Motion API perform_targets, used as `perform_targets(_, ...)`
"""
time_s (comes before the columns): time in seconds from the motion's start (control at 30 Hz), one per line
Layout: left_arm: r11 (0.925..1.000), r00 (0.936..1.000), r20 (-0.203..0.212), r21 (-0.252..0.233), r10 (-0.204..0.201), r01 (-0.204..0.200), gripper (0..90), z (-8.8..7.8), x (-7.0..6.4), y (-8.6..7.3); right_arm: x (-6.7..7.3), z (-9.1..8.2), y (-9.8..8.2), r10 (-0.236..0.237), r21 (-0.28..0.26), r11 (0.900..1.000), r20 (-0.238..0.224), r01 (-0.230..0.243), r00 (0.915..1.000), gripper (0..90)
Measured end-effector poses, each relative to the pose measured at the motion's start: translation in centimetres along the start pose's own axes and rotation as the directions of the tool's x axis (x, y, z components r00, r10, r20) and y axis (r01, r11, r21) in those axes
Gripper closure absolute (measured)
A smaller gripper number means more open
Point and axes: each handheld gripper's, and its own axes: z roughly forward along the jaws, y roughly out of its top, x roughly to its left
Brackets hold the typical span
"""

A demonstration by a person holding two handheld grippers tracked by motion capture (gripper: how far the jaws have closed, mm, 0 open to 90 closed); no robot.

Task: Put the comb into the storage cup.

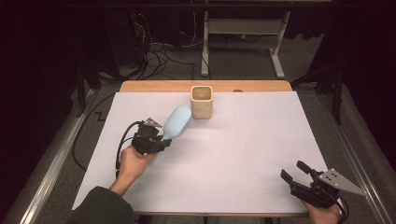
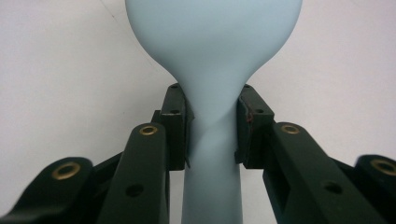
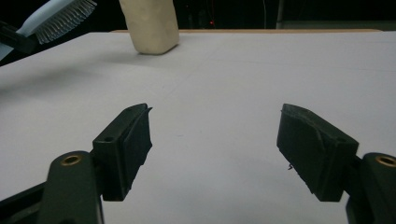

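Firmly clamped, the left gripper (image 1: 161,140) holds a pale blue hairbrush (image 1: 176,122) by the narrow neck of its handle; in the left gripper view the two flat black pads press on either side of that smooth, matte stem (image 2: 212,140), just below where it swells into the rounded oval head. Seen from the high view, the brush slants from the gripper toward one o'clock, bristles facing right and down, lifted off the white sheet (image 1: 243,154) covering the table. Near the tip of the brush, at about one o'clock, stands a cream cup (image 1: 201,101) with a squarish mouth, rounded corners and a dull, chalky surface; brush and cup are close but apart. Well away at four o'clock, near the sheet's front corner, the right gripper (image 1: 295,171) sits with its jaws spread wide around nothing, its blocky black pads (image 3: 128,144) hovering over bare sheet.
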Motion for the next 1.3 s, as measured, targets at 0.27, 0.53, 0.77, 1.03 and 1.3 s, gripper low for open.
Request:
perform_targets(0.27,0.9998,0.9999,0.015,-0.019,0.004,-0.004,69.1,-1.3,0.0,-1.3,0.2,0.1,0.1,-0.007,-0.005,1.000,-0.011,0.007,0.9999,26.5)
perform_targets(0.53,0.9989,0.9995,0.032,-0.046,0.005,-0.004,69.1,-1.9,-0.5,-2.6,0.5,0.3,0.3,-0.011,-0.007,1.000,-0.020,0.011,0.9997,26.4)
perform_targets(0.77,0.9971,0.9991,0.042,-0.076,0.003,0.000,69.1,-2.6,-0.8,-3.7,0.7,0.5,0.5,-0.014,-0.019,1.000,-0.028,0.013,0.9995,26.1)
perform_targets(1.03,0.9957,0.9982,0.060,-0.092,-0.004,0.009,69.0,-2.6,-1.0,-5.0,1.5,1.2,0.8,-0.030,-0.021,0.999,-0.049,0.029,0.9983,26.0)
perform_targets(1.3,0.9939,0.9972,0.074,-0.108,-0.013,0.020,69.0,-2.8,-1.1,-5.6,2.4,1.8,1.1,-0.043,-0.031,0.999,-0.076,0.041,0.9961,26.1)
